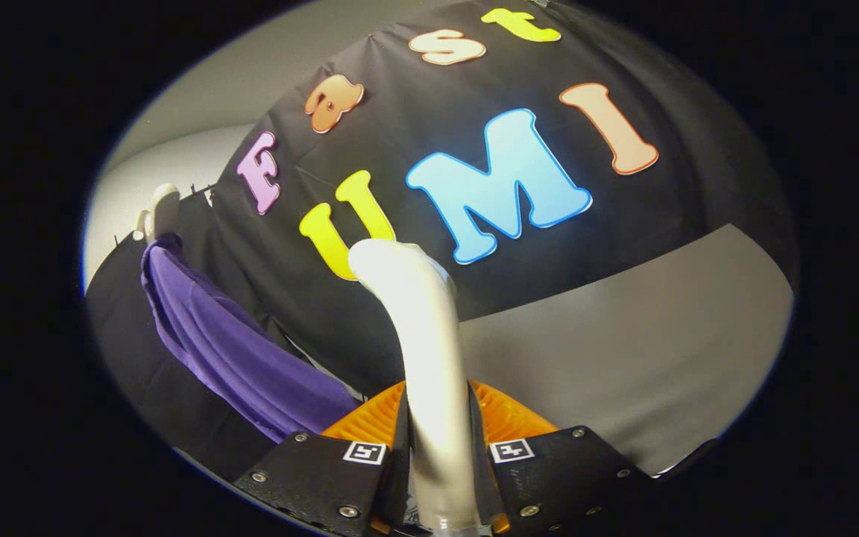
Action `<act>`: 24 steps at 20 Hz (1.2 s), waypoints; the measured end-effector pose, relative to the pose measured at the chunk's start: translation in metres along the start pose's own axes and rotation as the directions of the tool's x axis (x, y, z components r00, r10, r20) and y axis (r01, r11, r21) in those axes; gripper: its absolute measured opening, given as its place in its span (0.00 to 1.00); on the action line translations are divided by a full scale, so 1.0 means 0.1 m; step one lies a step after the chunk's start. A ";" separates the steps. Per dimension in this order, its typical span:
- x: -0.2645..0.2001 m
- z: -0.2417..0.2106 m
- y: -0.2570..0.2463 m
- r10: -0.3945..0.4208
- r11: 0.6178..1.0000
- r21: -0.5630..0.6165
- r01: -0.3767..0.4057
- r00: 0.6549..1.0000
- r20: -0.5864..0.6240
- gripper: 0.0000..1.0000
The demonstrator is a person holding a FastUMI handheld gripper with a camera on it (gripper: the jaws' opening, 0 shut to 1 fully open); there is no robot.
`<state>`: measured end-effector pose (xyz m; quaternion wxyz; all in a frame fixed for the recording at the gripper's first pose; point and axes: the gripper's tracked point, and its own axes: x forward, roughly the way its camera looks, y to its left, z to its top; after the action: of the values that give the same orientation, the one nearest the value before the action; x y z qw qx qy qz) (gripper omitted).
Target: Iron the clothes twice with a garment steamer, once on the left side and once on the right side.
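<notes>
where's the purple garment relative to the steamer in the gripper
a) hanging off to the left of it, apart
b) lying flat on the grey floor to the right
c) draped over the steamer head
a: the purple garment hangs left of the steamer, which the gripper clamps, with black cloth showing between them.

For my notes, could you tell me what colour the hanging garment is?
Purple; the garment shows in the gripper view, beside the steamer the gripper grips.

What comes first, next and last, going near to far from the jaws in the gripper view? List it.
Gripper, jaws shut on the garment steamer that rises between them → purple garment hanging off to the side → white hanger hook at the garment's top, against the booth's black wall.
</notes>
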<state>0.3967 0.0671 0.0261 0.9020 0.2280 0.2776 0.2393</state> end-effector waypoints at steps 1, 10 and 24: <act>-0.14 0.03 0.04 -0.013 1.000 -0.027 0.014 0.998 0.055 0.36; -0.96 -0.17 0.66 -0.072 0.975 -0.168 0.145 0.923 0.378 0.36; -1.14 -0.12 2.24 0.040 0.910 -0.344 0.230 0.779 0.625 0.36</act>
<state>0.2379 0.1818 0.1832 0.9807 0.0889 -0.0777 0.1561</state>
